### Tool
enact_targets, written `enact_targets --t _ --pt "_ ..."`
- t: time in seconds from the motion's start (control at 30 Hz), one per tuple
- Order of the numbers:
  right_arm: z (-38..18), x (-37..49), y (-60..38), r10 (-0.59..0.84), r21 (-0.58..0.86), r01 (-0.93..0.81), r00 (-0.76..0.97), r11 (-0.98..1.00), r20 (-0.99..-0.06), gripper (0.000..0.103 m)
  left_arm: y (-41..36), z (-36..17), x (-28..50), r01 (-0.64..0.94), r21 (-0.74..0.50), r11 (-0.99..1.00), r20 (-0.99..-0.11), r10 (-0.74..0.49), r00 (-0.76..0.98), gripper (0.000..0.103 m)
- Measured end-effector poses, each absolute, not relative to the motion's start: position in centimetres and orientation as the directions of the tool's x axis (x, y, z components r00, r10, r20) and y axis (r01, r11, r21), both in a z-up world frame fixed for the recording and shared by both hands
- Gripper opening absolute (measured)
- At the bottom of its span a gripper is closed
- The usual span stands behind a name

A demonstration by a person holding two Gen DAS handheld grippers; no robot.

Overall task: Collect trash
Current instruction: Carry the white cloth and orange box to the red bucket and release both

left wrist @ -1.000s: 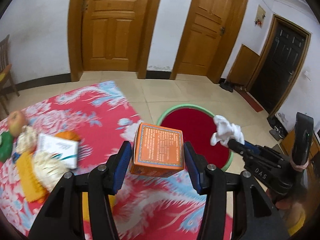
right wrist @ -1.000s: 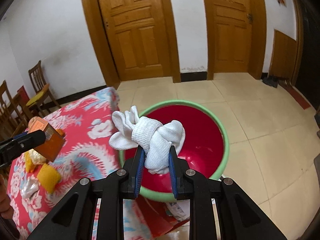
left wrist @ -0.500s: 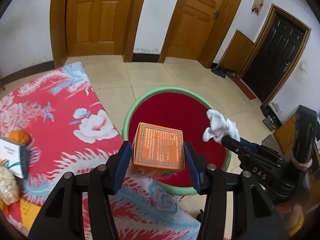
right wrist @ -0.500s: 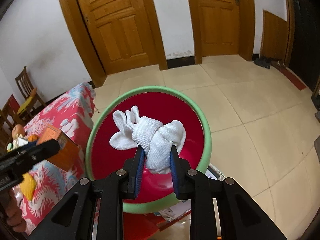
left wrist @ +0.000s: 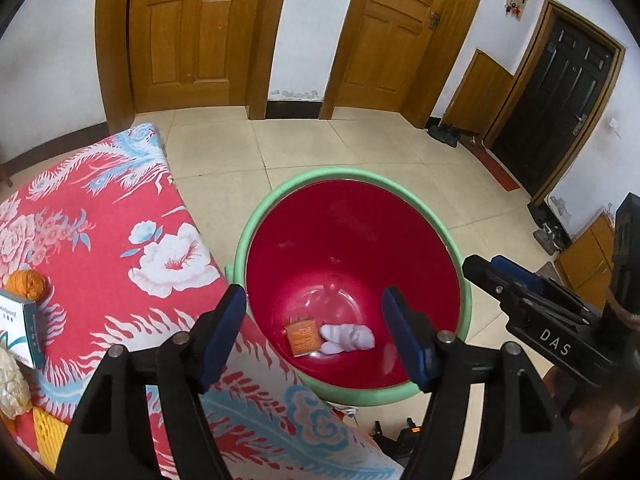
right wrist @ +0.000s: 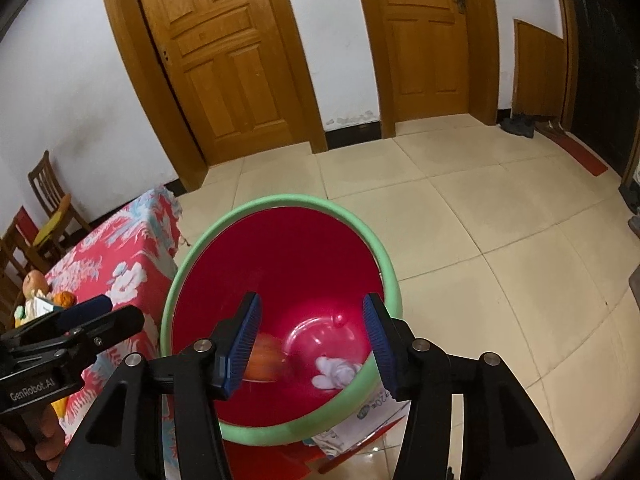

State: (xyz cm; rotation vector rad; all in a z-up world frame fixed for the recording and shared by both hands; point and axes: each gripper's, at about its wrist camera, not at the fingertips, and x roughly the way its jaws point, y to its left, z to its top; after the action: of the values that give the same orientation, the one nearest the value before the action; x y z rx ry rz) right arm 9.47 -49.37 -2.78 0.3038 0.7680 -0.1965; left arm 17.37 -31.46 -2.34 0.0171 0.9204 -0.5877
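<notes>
Grippers: our left gripper (left wrist: 314, 326) and right gripper (right wrist: 312, 342) hang spread wide, holding nothing, over the bucket (left wrist: 460, 276).
Done: orange box (left wrist: 302, 335) and white rag (left wrist: 348, 337) lie on its bottom.
Left: we judge the leftover bits (left wrist: 24, 286) on the counter (left wrist: 120, 208) are next.

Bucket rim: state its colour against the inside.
The bucket has a light green rim around a deep red inside, clearest in the left wrist view.

Bin (left wrist: 352, 178) below both grippers, table (left wrist: 100, 216) to its left.
Box (left wrist: 302, 335) and sock (left wrist: 348, 338) in the bin, box left of the sock, touching; left gripper (left wrist: 314, 336) and right gripper (right wrist: 312, 344) both above the bin.
</notes>
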Motion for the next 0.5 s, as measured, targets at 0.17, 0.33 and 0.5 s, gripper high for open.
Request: enact_targets --t 0.17,0.33,0.5 --pt "-2.0 9.1 -48.9 -0.056 0.2 0.269 0.714 0.942 -0.698 0.054 -30.5 -1.3 17.1 0.462 -0.234 0.856 -0.748 -0.462 0.477 0.07" --pt "-1.1 8.2 -48.0 -0.033 0.222 0.251 0.727 0.942 -0.685 0.054 -28.8 -0.3 15.9 0.431 -0.245 0.868 -0.736 -0.456 0.5 0.07" --pt "-0.7 7.4 -46.3 -0.003 0.23 0.222 0.726 0.947 -0.688 0.055 -26.8 0.6 14.4 0.409 -0.238 0.881 -0.725 -0.441 0.529 0.07"
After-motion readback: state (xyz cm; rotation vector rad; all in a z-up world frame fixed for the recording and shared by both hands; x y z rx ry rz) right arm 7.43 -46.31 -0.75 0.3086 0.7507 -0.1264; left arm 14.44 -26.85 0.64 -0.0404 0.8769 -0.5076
